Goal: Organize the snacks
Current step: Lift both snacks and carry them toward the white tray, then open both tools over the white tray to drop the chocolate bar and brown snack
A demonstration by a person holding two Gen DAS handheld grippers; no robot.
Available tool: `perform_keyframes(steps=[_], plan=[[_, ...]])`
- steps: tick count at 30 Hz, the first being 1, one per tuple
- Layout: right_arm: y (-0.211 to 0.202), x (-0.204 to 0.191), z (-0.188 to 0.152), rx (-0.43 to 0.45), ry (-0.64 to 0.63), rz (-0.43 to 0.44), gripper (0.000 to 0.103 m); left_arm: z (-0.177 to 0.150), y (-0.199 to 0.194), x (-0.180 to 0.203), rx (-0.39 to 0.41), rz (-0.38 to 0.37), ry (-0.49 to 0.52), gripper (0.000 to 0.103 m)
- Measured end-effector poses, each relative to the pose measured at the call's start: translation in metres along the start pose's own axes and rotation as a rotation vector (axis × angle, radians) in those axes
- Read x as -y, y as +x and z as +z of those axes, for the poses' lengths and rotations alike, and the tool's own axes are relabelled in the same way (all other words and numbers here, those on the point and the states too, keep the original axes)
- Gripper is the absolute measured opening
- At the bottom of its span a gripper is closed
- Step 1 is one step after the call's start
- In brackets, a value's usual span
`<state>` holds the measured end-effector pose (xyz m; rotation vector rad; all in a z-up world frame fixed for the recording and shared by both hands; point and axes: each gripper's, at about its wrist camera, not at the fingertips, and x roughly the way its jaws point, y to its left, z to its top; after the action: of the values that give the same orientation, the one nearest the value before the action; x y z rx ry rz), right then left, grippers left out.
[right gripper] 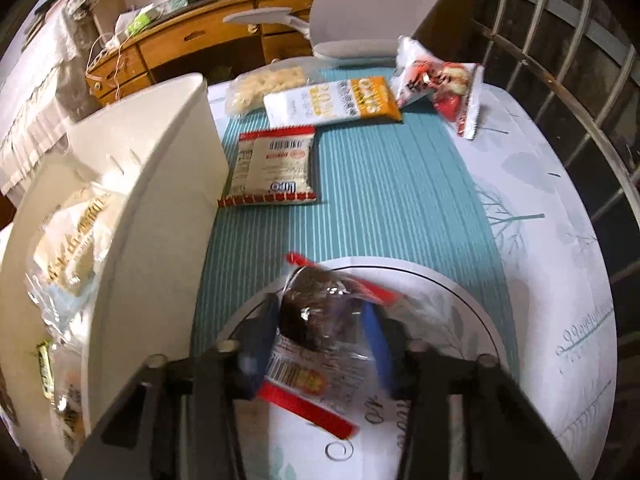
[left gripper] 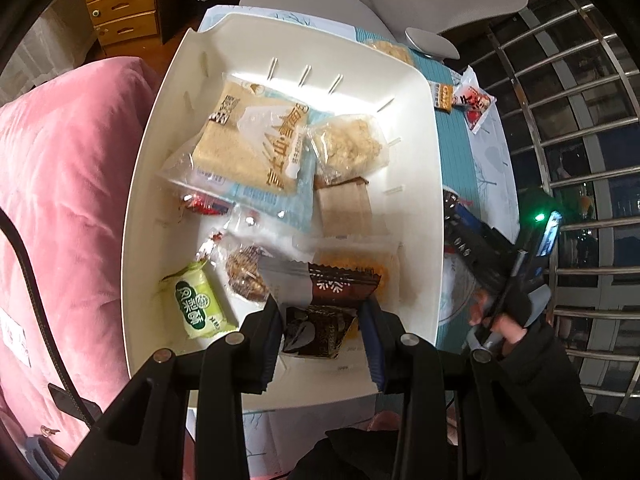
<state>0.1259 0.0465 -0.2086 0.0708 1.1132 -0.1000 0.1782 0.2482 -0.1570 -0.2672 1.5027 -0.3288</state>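
The left gripper hangs over the near end of the white bin, its pads clamped on a dark brown snack packet. The bin already holds a big bread pack, a green pastry packet and several other snacks. Beside the bin, over the table's near edge, the right gripper pinches a clear wrapper with a dark round cake. At the teal tablecloth's far edge lie a white-and-red packet, an orange-and-white bar and a red packet
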Motion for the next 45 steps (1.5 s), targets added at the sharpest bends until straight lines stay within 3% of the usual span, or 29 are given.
perform_keyframes(steps=[5, 18, 26, 30, 31, 37, 45], plan=[[-0.021, -0.008, -0.002, 0.014, -0.017, 0.013, 0.021, -0.008, -0.003, -0.002, -0.017, -0.002, 0.020, 0.035], [-0.095, -0.037, -0.018, 0.062, -0.026, 0.015, 0.020, -0.031, -0.003, -0.014, -0.064, -0.013, 0.046, 0.035], [-0.134, -0.064, -0.023, 0.114, -0.067, 0.029, 0.020, -0.035, 0.000, -0.024, -0.013, -0.081, 0.037, 0.035], [-0.146, -0.084, -0.024, 0.126, -0.112, 0.078, 0.020, -0.035, 0.004, -0.028, 0.002, -0.097, 0.010, 0.037], [-0.147, -0.090, -0.024, 0.128, -0.121, 0.092, 0.020, -0.035, 0.005, -0.029, 0.002, -0.096, 0.005, 0.039], [-0.141, -0.108, -0.023, 0.084, -0.138, 0.148, 0.024, -0.033, 0.003, -0.028, 0.027, -0.067, -0.007, 0.078], [-0.146, -0.106, -0.026, 0.087, -0.123, 0.158, 0.043, -0.029, -0.007, -0.018, 0.093, -0.092, 0.004, 0.079]])
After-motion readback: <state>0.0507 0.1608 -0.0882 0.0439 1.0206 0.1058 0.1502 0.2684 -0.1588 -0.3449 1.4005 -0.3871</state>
